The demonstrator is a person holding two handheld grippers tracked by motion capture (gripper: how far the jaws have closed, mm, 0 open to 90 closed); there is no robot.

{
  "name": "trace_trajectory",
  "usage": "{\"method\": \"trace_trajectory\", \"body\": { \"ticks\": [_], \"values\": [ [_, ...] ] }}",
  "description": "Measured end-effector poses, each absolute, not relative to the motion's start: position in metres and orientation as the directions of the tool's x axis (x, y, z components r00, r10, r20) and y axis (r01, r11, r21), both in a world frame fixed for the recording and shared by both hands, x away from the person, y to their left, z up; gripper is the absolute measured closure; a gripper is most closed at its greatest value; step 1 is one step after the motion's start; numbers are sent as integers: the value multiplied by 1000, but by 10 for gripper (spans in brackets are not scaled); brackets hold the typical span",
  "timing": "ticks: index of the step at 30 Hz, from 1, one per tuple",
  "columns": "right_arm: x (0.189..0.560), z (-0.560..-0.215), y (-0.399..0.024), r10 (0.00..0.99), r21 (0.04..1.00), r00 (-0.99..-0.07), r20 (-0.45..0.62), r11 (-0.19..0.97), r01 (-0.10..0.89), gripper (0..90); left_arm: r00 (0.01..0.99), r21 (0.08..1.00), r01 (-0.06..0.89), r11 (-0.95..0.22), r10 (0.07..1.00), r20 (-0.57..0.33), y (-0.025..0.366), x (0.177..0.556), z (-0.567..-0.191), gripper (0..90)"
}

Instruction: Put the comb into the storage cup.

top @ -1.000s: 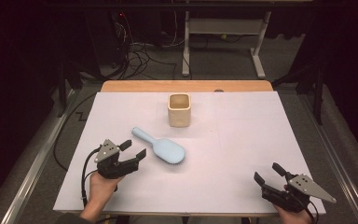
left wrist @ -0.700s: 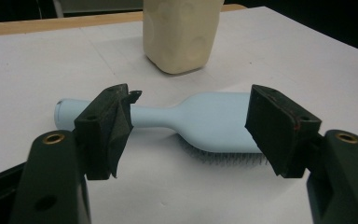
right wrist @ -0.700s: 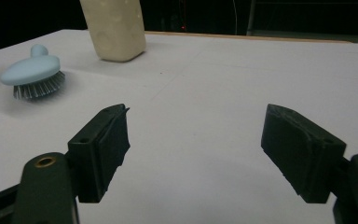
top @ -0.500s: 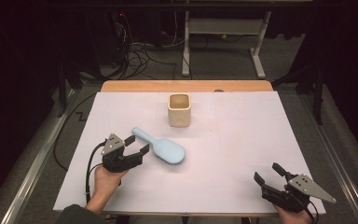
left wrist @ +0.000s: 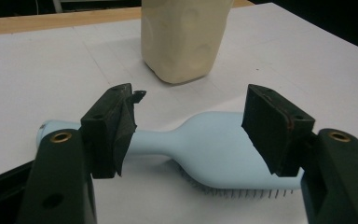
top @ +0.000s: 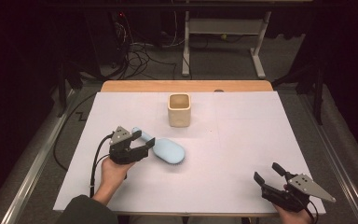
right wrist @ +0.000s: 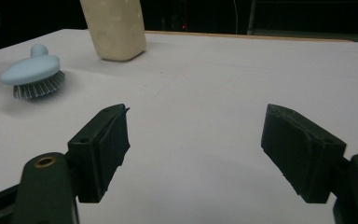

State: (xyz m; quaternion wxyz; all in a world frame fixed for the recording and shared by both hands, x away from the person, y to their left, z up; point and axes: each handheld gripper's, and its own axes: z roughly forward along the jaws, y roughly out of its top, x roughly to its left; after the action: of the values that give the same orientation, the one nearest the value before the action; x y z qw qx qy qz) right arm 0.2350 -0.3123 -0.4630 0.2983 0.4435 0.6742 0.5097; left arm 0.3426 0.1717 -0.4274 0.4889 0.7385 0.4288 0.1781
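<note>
Right claw (top: 269, 173), at the near right edge of the table (top: 242, 140), stood with its jaws spread and nothing between them, over bare white surface. Left claw (top: 142, 143), at the near left and held in a hand (top: 112, 171), was likewise spread wide, its jaws bracketing the neck of a light blue hairbrush (top: 168, 150) without touching it. The hairbrush lay bristles down just left of the table's centre, its long axis running from near right to far left, the rounded head toward the near right and the handle toward the far left. Beyond it, apart, a cream square cup (top: 179, 109) stood upright. Cables (top: 140, 53) and a desk frame (top: 223, 42) occupied the floor behind.
</note>
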Motion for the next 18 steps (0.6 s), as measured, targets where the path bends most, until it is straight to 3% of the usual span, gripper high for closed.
{"method": "trace_trajectory", "body": {
  "ticks": [18],
  "values": [
    [235,-463,-312,901,952,-431,50,88,295,239,556,769,592,-239,813,-175,152,379,-404,399]
  ]
}}
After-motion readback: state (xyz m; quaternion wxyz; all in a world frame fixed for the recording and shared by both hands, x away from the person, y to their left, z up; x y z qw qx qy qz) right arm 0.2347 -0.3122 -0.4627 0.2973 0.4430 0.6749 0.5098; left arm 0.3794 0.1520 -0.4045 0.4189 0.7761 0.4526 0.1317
